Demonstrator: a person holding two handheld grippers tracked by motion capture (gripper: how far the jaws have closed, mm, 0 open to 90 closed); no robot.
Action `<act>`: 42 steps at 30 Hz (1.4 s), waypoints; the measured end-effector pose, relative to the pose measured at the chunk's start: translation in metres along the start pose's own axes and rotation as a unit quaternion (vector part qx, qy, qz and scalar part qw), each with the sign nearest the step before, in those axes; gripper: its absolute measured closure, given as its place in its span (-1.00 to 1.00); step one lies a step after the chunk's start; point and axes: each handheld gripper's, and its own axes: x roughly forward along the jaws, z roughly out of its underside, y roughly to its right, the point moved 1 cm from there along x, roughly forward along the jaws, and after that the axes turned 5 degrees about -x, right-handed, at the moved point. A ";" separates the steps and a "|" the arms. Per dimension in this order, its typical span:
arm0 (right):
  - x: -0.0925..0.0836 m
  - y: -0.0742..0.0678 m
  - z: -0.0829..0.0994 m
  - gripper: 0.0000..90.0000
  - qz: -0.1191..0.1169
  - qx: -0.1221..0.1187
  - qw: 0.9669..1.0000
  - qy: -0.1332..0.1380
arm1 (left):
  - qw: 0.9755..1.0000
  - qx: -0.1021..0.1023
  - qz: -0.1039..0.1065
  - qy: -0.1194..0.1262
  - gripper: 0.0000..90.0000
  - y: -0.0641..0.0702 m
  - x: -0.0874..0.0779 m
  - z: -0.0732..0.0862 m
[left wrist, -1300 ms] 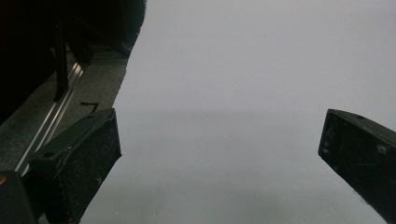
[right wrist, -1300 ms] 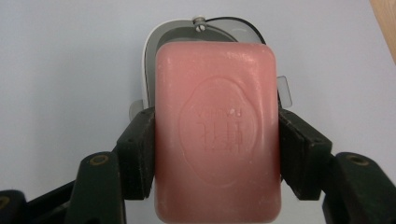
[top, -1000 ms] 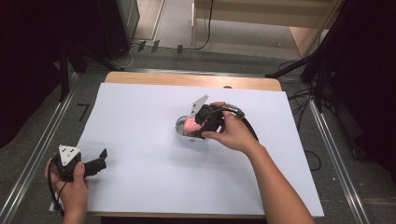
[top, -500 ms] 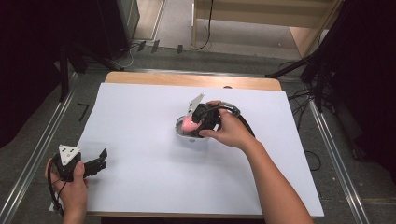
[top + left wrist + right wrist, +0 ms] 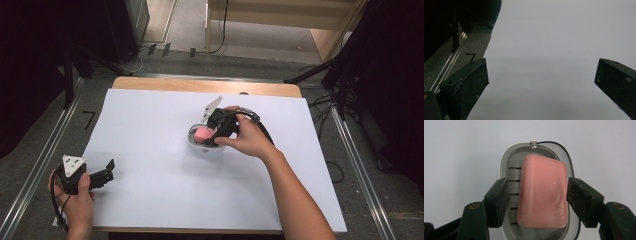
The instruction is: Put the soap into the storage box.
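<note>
Right gripper (image 5: 214, 134) works at table centre, over a white slotted soap dish (image 5: 506, 165). A pink soap bar (image 5: 542, 192) sits between its jaws, above the dish. The 3 o'clock jaw touches the bar; the 9 o'clock jaw seems to stand just off it, so I cannot tell whether the grip is firm or slack. The bar is skewed toward the dish's 3 o'clock rim, probably because it is being set in or lifted out.

Left gripper (image 5: 95, 176) rests at the table's 7 o'clock corner, jaws wide and empty over the white sheet (image 5: 554, 37), seemingly parked clear of the work.
</note>
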 end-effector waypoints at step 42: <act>-0.061 -0.038 0.128 -1.00 0.133 0.258 0.955 0.056 | 1.000 0.005 -0.005 0.000 -1.00 0.002 0.001 0.000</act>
